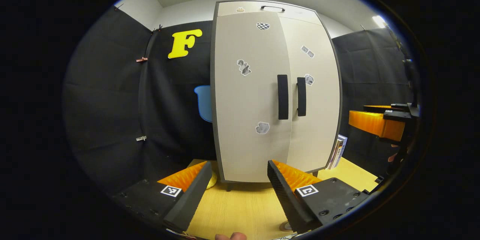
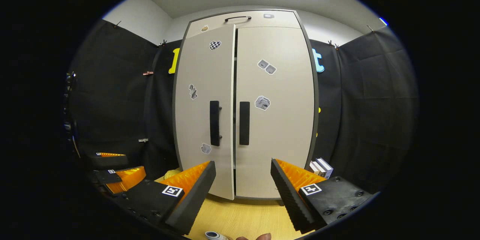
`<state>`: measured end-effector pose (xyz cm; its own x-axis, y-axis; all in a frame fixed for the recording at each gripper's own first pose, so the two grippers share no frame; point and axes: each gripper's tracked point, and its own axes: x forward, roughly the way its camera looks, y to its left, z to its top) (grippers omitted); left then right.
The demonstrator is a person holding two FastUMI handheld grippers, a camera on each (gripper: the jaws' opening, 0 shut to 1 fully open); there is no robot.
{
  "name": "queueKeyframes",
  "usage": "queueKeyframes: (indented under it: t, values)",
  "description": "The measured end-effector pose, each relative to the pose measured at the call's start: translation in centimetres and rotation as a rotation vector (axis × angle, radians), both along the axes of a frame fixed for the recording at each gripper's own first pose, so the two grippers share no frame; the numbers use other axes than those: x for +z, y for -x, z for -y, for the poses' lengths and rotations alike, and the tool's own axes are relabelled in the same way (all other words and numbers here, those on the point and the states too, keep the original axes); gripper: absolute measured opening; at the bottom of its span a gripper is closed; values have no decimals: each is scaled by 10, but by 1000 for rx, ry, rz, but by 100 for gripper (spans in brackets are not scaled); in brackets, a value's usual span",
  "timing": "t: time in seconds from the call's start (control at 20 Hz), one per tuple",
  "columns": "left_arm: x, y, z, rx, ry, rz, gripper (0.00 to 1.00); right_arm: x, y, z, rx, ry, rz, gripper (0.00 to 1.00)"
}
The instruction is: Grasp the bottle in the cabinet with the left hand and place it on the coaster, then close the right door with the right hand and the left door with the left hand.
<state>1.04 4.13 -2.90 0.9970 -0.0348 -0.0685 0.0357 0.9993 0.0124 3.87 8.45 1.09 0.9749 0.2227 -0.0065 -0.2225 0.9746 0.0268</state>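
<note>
The tall beige cabinet (image 1: 262,93) (image 2: 243,112) stands at the back of the wooden table (image 1: 240,206). Its right door (image 2: 275,120) lies flush. Its left door (image 2: 204,120) stands a little proud, with a thin dark gap between the two. My left gripper (image 1: 238,168) is open and holds nothing, a short way in front of the left door. My right gripper (image 2: 243,165) is open too, facing the two black handles (image 2: 228,123); it also appears as the right gripper (image 1: 377,123) at the edge. A round white and blue top (image 2: 213,235), perhaps the bottle, peeks in at the bottom edge.
Several books (image 1: 339,150) (image 2: 320,167) lean beside the cabinet's right side. A yellow object (image 1: 212,180) lies by its left foot. A small round disc (image 1: 285,227) sits on the table near my left gripper's finger. Black cloth walls close in on both sides.
</note>
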Motion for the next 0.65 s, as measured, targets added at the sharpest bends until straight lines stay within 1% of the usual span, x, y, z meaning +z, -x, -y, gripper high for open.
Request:
queueKeyframes:
  t: [0.65]
  values:
    - [-1, 2, 8, -21, 9, -1, 95, 0, 12, -3, 0, 8, -1, 98]
